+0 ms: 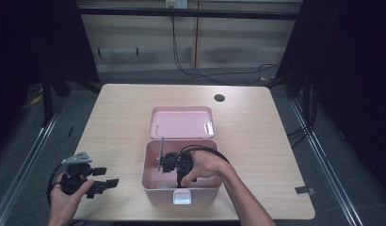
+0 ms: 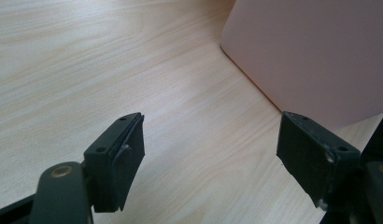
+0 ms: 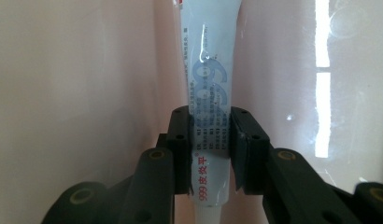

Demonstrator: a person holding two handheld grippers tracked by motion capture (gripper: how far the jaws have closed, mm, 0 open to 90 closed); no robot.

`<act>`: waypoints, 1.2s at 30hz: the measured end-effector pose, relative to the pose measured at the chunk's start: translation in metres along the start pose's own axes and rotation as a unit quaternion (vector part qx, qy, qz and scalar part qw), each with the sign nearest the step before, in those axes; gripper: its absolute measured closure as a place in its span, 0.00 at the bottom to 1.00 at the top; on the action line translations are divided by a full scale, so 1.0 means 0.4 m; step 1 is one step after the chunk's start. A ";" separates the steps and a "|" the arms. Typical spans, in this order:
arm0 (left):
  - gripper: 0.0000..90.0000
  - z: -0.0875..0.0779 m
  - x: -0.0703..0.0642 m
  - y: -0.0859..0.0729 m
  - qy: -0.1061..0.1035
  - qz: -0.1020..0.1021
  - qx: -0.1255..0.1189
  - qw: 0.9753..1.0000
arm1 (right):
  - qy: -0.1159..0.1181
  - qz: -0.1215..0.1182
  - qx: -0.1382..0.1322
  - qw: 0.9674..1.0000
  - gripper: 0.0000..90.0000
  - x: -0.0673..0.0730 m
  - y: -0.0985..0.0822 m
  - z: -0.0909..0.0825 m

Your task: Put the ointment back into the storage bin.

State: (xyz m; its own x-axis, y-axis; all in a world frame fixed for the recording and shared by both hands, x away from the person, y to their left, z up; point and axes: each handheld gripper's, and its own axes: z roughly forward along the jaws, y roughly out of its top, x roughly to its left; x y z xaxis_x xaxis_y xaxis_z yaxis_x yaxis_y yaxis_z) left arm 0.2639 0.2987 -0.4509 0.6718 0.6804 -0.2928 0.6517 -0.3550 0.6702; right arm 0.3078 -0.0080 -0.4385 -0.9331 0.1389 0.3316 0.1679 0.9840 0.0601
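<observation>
The right gripper point(image 3: 209, 154) is clamped on a white ointment tube point(image 3: 209, 93), its two pads pressing the flat sides near the lower end, with most of the printed body running straight out ahead of the jaws. In the high view this gripper point(image 1: 178, 165) sits down inside the pink box point(image 1: 152, 186), so the tube is within the box, close to its pale inner wall.

The tube looks light and soft: a thin-walled squeeze tube that would dent under pressure and could slide on its glossy skin. The flat sides give the pads the best purchase, and only a modest squeeze seems needed, well clear of the cap end.

The box stands with its hinged lid point(image 1: 181, 121) thrown back beyond the gripper; what else lies inside cannot be made out.

The left gripper point(image 1: 90, 181) hangs over the bare table point(image 2: 110, 60) with jaws spread wide and nothing between them, the box's outer wall point(image 2: 311, 56) ahead to its right.
</observation>
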 end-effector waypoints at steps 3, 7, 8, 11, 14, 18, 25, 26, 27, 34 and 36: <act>0.26 0.000 0.000 0.000 0.000 0.000 0.000 1.000 | 0.002 -0.004 0.005 1.000 0.79 -0.001 0.002 0.007; 0.26 0.000 0.000 0.000 0.000 0.000 0.000 1.000 | 0.005 -0.009 0.008 1.000 0.79 -0.002 0.006 0.012; 0.26 0.000 0.000 0.000 0.000 0.000 0.000 1.000 | 0.005 -0.008 0.008 1.000 0.79 -0.002 0.007 0.013; 0.26 -0.001 0.000 0.000 0.001 0.000 0.000 1.000 | 0.008 -0.010 0.011 1.000 0.79 -0.002 0.006 0.019; 0.26 0.000 0.000 0.000 0.000 0.000 0.001 1.000 | 0.012 -0.012 0.014 1.000 0.79 -0.003 0.005 0.024; 0.26 0.000 0.000 0.000 0.000 0.000 0.001 1.000 | 0.009 -0.016 0.018 1.000 0.79 -0.003 0.004 0.031; 0.26 -0.001 0.000 0.000 0.001 0.000 0.002 1.000 | 0.012 -0.021 0.025 0.999 0.79 0.000 0.004 0.038; 0.26 -0.001 0.001 0.000 0.001 0.000 0.002 1.000 | 0.010 -0.022 0.029 0.999 0.79 -0.001 0.004 0.037; 0.26 -0.001 0.001 0.000 0.000 0.000 0.003 1.000 | 0.010 -0.019 0.029 0.999 0.79 0.000 0.005 0.038; 0.26 -0.001 0.001 0.000 0.000 -0.001 0.002 1.000 | 0.013 -0.018 0.031 0.999 0.79 0.001 0.005 0.039; 0.26 -0.001 0.001 0.000 0.000 0.000 0.003 1.000 | 0.012 -0.016 0.033 0.999 0.78 0.001 0.006 0.039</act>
State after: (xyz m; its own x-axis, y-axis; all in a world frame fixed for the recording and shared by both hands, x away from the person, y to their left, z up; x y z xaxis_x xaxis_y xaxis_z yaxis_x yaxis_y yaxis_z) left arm 0.2640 0.2993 -0.4508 0.6709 0.6812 -0.2929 0.6542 -0.3577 0.6664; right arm 0.3028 -0.0040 -0.4527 -0.9296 0.1062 0.3530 0.1171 0.9931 0.0096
